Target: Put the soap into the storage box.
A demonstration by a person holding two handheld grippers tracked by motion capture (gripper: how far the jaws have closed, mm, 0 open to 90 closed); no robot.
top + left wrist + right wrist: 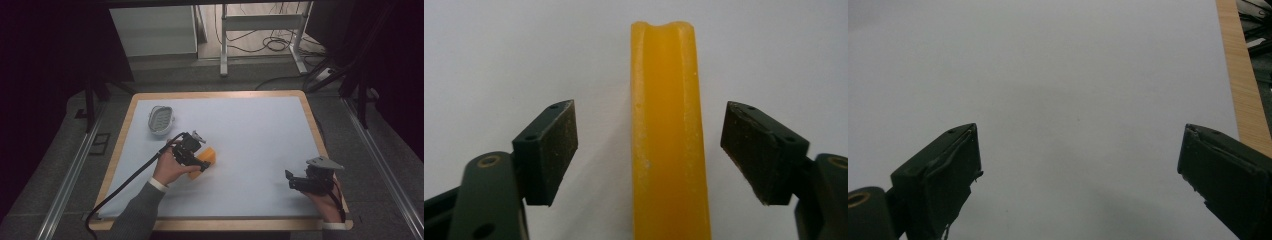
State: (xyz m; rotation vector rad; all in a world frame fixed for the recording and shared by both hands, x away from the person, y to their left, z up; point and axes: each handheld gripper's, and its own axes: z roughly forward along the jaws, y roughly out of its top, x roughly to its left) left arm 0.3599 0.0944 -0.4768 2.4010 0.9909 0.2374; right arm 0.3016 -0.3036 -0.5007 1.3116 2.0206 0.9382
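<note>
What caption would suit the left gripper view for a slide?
The open left hand-held gripper straddles a yellow sponge standing on edge on the white table, jaws not yet touching it.

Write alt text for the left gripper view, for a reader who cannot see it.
A yellow sponge stands on edge on a white table, running from the bottom of the view up between the left gripper's two black jaws. The jaws are open, one on each side of the sponge, with a gap on both sides and no contact.

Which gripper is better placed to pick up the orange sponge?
Left. The left gripper has its open jaws either side of the orange sponge; the right gripper sits open, far off.
</note>
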